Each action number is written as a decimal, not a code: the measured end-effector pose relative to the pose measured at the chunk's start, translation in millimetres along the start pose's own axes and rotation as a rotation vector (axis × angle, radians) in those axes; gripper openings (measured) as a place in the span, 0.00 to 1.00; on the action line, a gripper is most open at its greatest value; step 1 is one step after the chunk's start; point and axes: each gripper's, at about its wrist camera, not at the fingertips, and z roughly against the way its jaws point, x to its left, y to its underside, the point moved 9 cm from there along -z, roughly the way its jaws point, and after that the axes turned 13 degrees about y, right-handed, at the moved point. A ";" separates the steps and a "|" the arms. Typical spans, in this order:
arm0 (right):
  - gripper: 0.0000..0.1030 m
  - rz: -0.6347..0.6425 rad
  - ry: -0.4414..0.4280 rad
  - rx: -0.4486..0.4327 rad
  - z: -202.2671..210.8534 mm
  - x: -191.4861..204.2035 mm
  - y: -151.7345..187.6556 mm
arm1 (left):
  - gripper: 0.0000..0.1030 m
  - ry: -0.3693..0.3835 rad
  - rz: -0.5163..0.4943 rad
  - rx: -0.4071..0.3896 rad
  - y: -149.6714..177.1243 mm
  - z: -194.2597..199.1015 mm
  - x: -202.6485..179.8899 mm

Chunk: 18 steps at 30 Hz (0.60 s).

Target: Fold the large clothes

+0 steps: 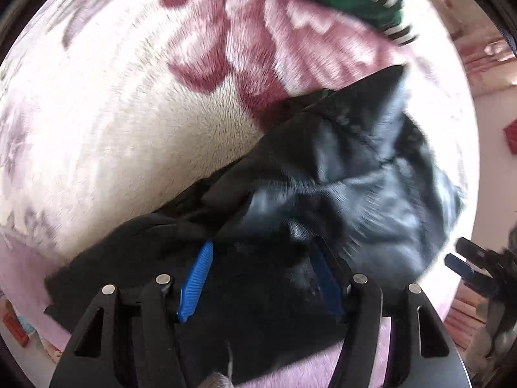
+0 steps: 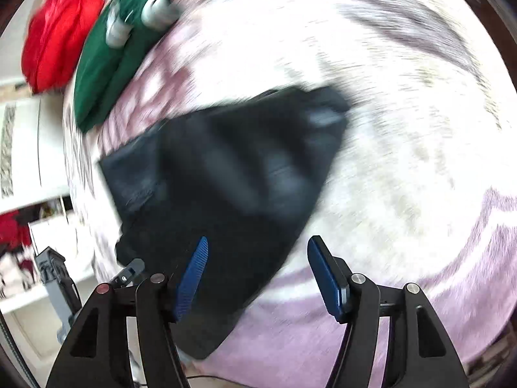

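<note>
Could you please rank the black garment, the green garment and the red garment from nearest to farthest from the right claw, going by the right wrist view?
From the right claw:
1. Black garment: straight ahead, reaching under the left finger.
2. Green garment: far upper left, on the blanket.
3. Red garment: farthest, just left of the green one.

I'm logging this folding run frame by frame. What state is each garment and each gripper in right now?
black garment: partly folded, rumpled, lying on the blanket
green garment: folded, lying at the blanket's far edge
red garment: bunched in a heap beside the green one
floral blanket: spread flat under the clothes
left gripper: open, fingers over black cloth
right gripper: open, holding nothing
</note>
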 end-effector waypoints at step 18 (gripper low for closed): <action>0.21 0.086 -0.599 0.028 -49.0 76.9 -32.5 | 0.66 0.080 0.066 0.010 -2.4 -19.7 18.5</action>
